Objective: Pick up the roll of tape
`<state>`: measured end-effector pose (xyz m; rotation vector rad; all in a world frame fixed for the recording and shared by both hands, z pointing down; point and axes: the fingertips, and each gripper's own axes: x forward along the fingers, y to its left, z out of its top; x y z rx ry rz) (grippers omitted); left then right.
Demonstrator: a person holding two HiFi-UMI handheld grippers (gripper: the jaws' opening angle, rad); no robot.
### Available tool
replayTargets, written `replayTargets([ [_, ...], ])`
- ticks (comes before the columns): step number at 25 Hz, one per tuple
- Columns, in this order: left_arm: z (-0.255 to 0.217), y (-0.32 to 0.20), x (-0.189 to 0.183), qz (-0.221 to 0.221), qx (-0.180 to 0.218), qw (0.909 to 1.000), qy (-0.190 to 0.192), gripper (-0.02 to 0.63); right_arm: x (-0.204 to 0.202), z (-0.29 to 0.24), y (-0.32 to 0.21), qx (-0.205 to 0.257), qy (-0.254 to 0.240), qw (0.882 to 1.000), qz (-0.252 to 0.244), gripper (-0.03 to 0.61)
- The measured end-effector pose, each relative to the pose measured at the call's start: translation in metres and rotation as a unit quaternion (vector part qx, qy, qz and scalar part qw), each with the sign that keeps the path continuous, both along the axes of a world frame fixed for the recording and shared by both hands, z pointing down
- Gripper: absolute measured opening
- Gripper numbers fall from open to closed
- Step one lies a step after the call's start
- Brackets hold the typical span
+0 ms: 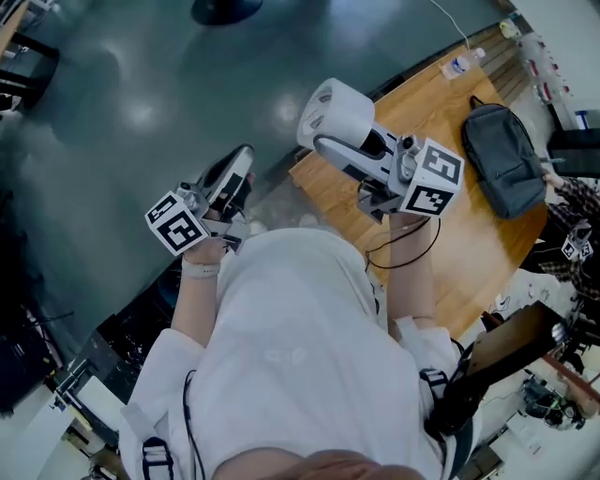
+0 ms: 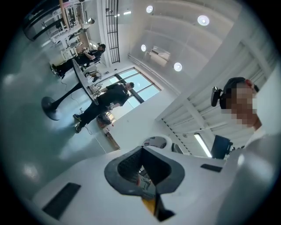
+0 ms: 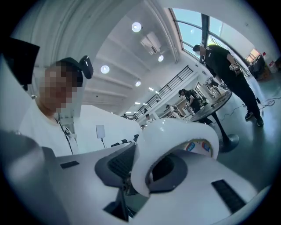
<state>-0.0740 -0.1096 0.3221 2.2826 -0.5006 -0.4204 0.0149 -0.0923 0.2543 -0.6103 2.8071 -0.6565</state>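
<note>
The white roll of tape [image 1: 336, 112] is off the table, clamped across its width in my right gripper [image 1: 339, 127], which points level over the grey floor. In the right gripper view the roll of tape [image 3: 175, 132] fills the space between the two grey pads [image 3: 117, 163], its printed core facing right. My left gripper [image 1: 240, 167] is held lower at the left, beside the person's body. In the left gripper view the left gripper [image 2: 142, 154] has its dark pads [image 2: 127, 165] meeting in a line with nothing between them.
A wooden table [image 1: 469, 244] stands at the right with a grey backpack [image 1: 506, 159], a plastic bottle [image 1: 464, 64] and a black cable [image 1: 403, 251] on it. The base of a pedestal table [image 1: 225, 9] is on the floor ahead. Other people stand round a table [image 2: 83, 79] in the distance.
</note>
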Motion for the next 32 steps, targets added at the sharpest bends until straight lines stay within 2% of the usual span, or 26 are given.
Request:
replayTargets([
  [9,-0.009,0.002,0.026,0.048,0.01,0.9987,0.017,0.0,0.011,-0.041,0.043,0.031,-0.132,0.99,-0.026,0.107],
  [17,-0.01,0.003,0.043,0.073,0.011,0.9971,0.016,0.0,0.044,-0.038,0.061,0.026,-0.256,0.966,-0.015,0.106],
  [21,-0.004,0.002,0.051,0.08,0.014,0.9967,0.01,0.0,0.057,-0.022,0.059,0.017,-0.268,0.963,0.004,0.103],
  [32,-0.005,0.001,0.049,0.082,0.014,0.9965,0.011,0.0,0.065,0.003,0.05,-0.013,-0.254,0.966,0.043,0.101],
])
